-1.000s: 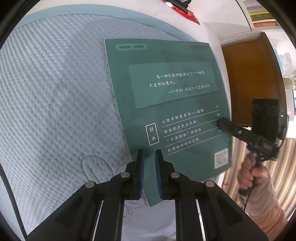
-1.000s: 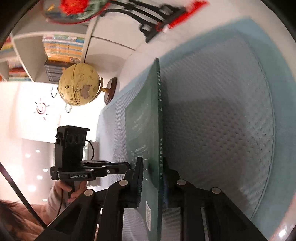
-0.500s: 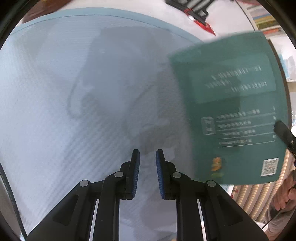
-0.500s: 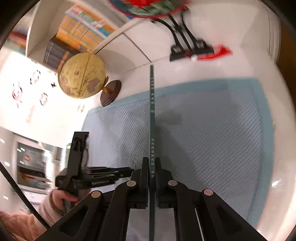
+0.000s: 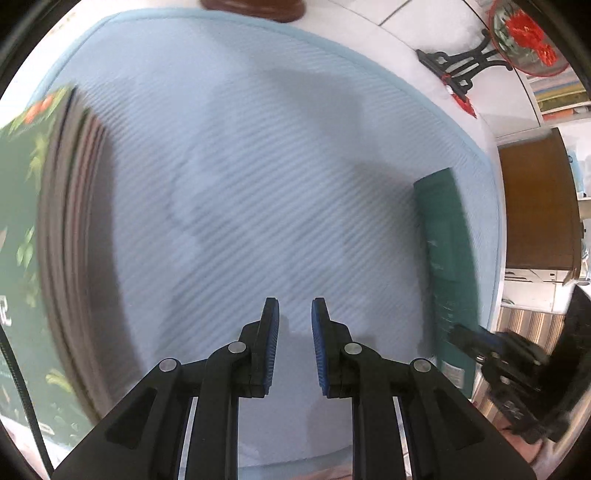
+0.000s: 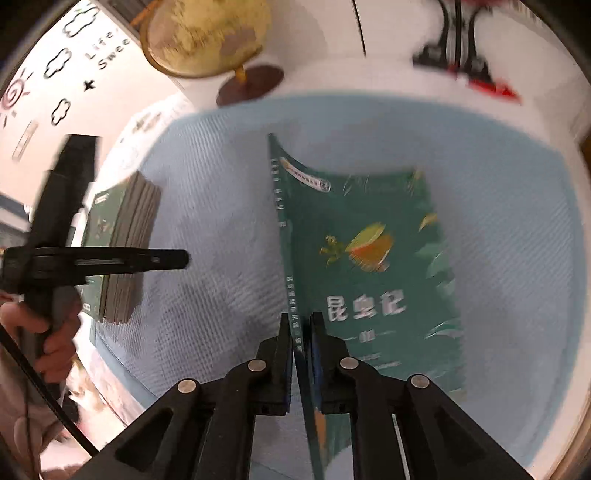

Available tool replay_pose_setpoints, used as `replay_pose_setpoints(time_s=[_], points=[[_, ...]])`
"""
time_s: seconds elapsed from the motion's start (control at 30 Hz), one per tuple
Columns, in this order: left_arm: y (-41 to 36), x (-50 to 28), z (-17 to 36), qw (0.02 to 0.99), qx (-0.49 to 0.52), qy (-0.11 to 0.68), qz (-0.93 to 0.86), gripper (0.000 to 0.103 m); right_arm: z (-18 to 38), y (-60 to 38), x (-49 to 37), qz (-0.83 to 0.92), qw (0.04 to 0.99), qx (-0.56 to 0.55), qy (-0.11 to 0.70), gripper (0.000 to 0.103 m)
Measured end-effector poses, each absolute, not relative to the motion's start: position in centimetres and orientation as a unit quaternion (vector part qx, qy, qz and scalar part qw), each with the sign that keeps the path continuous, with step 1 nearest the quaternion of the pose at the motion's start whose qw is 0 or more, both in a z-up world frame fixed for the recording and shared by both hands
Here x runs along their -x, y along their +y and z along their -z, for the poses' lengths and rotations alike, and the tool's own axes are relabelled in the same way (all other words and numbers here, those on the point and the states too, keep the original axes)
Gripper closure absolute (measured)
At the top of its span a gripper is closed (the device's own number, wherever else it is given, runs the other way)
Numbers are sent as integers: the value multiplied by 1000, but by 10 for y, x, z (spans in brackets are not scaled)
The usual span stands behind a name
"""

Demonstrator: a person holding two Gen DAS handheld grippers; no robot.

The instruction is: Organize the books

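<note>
Stack point(image 6: 122, 251) at 9 o'clock on mat point(image 6: 517, 258) looks mostly built, one green book point(image 6: 369, 266) left, upright mid-mat, pinched at the spine in right gripper point(image 6: 297, 332); left gripper point(image 5: 293, 347) clenched, empty, near stack.

Mat point(image 6: 517, 229) on table; book stack point(image 6: 122, 251) at mat's left edge; globe point(image 6: 207, 33) behind mat – single book point(image 6: 369, 258) mid-mat.

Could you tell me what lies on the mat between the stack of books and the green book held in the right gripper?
Only bare blue mat lies between the stack of books and the green book; the right wrist view shows this, with the left gripper hanging over it.
</note>
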State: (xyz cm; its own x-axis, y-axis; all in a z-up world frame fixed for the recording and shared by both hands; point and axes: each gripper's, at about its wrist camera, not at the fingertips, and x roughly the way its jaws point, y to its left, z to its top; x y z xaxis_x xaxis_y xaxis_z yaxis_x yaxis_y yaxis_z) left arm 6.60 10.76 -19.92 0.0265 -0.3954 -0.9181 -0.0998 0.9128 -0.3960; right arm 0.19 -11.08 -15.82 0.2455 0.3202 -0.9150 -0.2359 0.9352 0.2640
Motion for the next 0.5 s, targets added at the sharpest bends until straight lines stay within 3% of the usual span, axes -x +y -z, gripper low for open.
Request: replay_pose_setpoints(time_s=[0.13,0.2,0.33,0.37,0.4,0.43,0.5], points=[[119,-57,206,688,180,695,105,87,176,-94,-2,-210,769,-56,601,81],[116,-54,211,684,185,698,105,87,181,-91,-5,-247,741,-97,617,82],[88,-61,216,686,194,692,114,85,168,-105,-13,-262,746,-70,609,78],[80,-62,217,686,199,690,118,81,164,-117,-16,-262,750,-65,604,73],[71,-63,218,687,206,685,125,80,162,-131,-20,-254,756,-58,600,57],[65,-64,219,689,211,681,129,78,161,-146,-23,-243,764,-53,596,46],[49,-68,222,696,211,673,133,78,163,-179,-39,-230,772,-61,590,46]])
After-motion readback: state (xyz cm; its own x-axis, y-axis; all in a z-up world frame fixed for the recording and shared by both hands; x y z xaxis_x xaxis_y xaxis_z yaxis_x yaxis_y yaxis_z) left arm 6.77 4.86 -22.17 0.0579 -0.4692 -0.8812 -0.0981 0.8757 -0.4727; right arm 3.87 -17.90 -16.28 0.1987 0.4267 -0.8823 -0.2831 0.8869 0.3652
